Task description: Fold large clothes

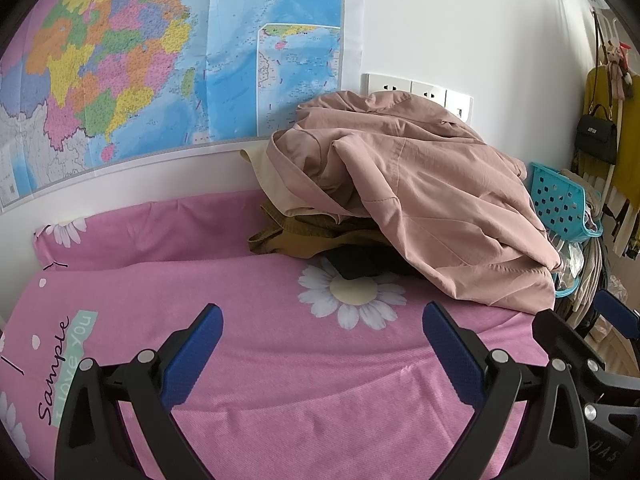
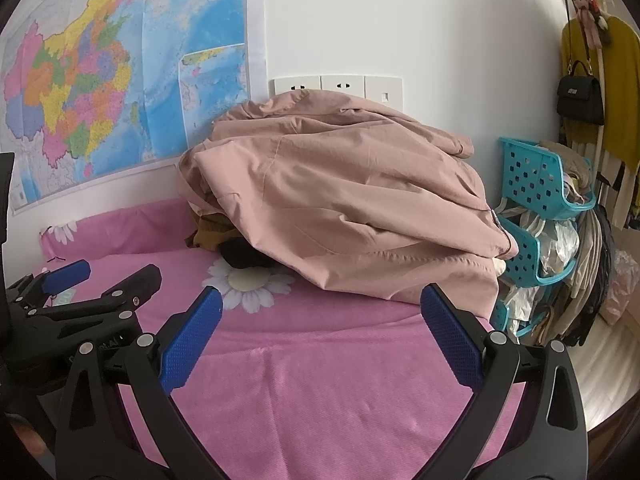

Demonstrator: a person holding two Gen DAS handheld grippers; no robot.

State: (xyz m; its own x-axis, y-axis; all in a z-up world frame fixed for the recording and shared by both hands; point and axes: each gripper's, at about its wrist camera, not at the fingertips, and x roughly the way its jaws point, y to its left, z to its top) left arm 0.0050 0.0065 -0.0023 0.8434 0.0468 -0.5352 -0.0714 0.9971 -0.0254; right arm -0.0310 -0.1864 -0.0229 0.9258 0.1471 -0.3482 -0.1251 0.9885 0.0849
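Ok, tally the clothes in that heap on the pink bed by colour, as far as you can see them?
Dusty-pink crumpled fabric jacket on top: 1
Cream cloth garment: 1
Mustard-brown cloth garment: 1
Black cloth garment at the bottom: 1
Total: 4 visible; more may be hidden underneath.

Both wrist views: low over bed (image 1: 280, 380) | facing wall | share clothes pile (image 2: 352, 196) (near)

My two grippers side by side over the bed (image 1: 280, 380), pile of clothes (image 2: 340, 200) ahead against the wall, map (image 1: 160, 60) behind left, baskets (image 2: 536, 184) right of the pile
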